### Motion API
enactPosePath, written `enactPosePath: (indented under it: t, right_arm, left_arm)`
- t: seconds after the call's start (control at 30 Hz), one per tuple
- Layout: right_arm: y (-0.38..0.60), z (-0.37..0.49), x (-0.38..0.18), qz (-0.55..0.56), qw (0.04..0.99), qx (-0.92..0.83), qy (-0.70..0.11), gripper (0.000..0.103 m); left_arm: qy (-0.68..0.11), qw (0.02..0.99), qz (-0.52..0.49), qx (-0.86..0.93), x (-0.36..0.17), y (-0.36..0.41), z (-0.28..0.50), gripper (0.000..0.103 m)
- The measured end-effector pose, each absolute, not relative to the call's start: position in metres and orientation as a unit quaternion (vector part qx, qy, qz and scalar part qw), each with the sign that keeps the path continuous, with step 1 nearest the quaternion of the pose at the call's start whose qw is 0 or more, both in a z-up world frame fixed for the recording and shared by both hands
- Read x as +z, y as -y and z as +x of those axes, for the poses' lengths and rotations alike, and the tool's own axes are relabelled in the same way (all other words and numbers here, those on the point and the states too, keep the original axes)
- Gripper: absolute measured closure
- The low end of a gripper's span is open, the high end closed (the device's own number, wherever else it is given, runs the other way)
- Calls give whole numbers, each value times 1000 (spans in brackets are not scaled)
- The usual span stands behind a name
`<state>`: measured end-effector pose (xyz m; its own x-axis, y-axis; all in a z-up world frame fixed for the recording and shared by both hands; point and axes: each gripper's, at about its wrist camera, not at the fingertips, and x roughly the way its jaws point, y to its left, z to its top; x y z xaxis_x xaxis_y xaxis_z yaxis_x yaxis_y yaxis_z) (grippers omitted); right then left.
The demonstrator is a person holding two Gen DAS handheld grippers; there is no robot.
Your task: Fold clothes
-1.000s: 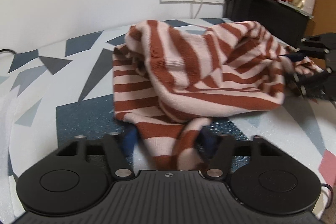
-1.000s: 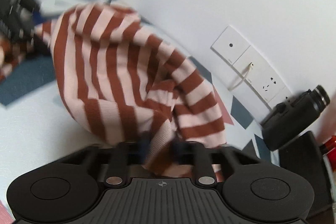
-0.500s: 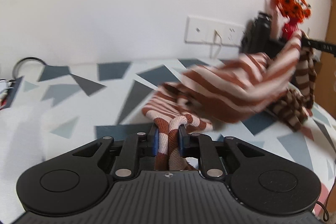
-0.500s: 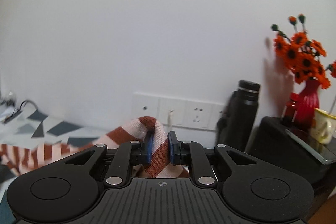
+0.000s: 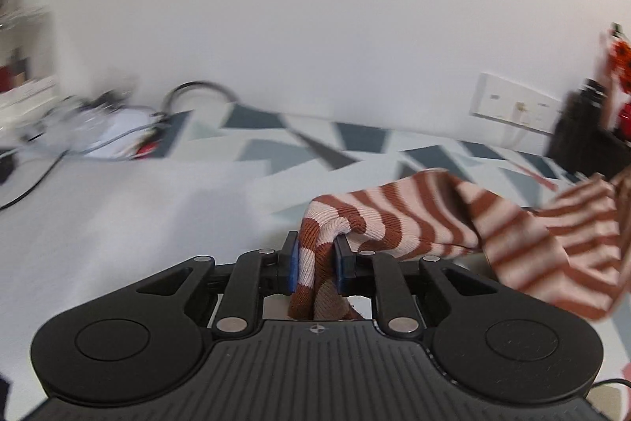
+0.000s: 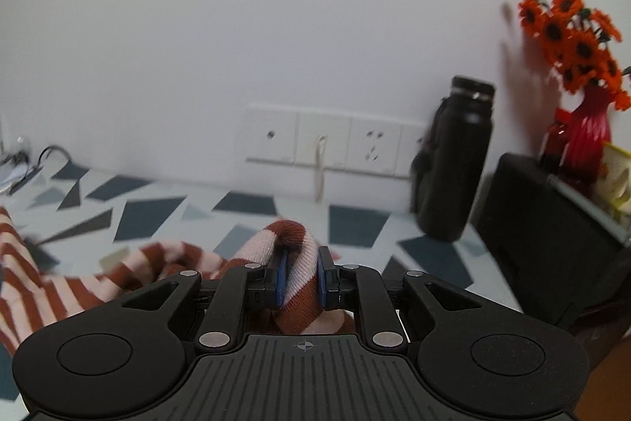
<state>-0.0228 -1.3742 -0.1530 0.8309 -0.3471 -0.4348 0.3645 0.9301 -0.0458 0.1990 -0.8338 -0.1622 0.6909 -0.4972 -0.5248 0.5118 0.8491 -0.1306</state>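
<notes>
Blue-padded fingers (image 5: 292, 262) of both grippers pinch bunched folds of the ribbed, rust-and-pink striped knit garment (image 5: 434, 219).

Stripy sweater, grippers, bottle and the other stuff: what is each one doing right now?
Striped sweater: bunched, pinched at two spots, sagging between them.
Left gripper: jaws shut on a sweater fold.
Right gripper: jaws shut on another fold.
Black bottle: upright, cap on.
Wall socket: white cable plugged in.
Red vase: upright, holding orange flowers.
</notes>
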Motion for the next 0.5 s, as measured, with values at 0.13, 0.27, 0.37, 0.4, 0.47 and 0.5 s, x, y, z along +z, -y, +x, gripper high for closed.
enactPosePath:
  t: [0.13, 0.27, 0.37, 0.4, 0.47, 0.5]
  right_arm:
    - [1363, -19, -163, 8, 956, -173, -237, 87]
    - [1354, -21, -169, -11, 952, -179, -247, 70]
    - [1350, -30, -172, -27, 948, -192, -251, 52]
    - [1350, -34, -172, -26, 948, -194, -252, 49]
    - [1350, -44, -169, -11, 950, -186, -251, 49]
    - [1349, -49, -168, -4, 951, -182, -251, 49]
  left_arm:
    - [-291, 915, 59, -274, -168, 838, 196, 84]
    - [-272, 903, 140, -302, -169, 871, 174, 35]
    - [-234, 897, 182, -329, -162, 892, 153, 32]
    - [-226, 893, 190, -341, -160, 899, 147, 32]
    - [-208, 884, 206, -365, -156, 911, 134, 32]
    - [-199, 879, 214, -377, -154, 917, 128, 32]
